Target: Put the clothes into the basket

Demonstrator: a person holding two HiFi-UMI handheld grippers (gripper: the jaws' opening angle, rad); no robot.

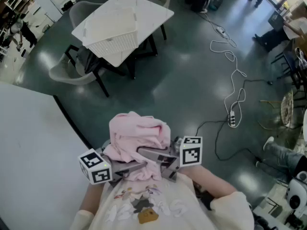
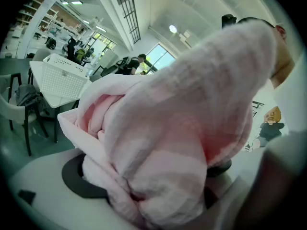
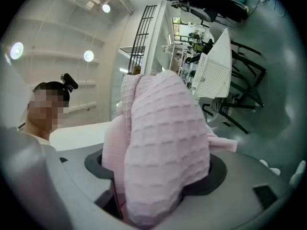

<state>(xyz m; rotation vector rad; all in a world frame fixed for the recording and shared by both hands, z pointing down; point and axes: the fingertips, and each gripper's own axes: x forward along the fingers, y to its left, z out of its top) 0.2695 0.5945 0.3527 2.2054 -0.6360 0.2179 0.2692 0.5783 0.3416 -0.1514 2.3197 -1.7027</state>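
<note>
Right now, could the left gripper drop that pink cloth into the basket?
Probably not yet. The left gripper holds the pink cloth close to the person, while the basket sits on a table across open floor.

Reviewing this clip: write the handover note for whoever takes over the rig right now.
Left gripper: shut on the bunched pink waffle-knit cloth.
Right gripper: shut on the same cloth from the other side.
White mesh plastic basket: on the white square table across the floor, far from the cloth.
Done: cloth lifted, held at chest.
Left: carry it over and release it into the basket.
</note>
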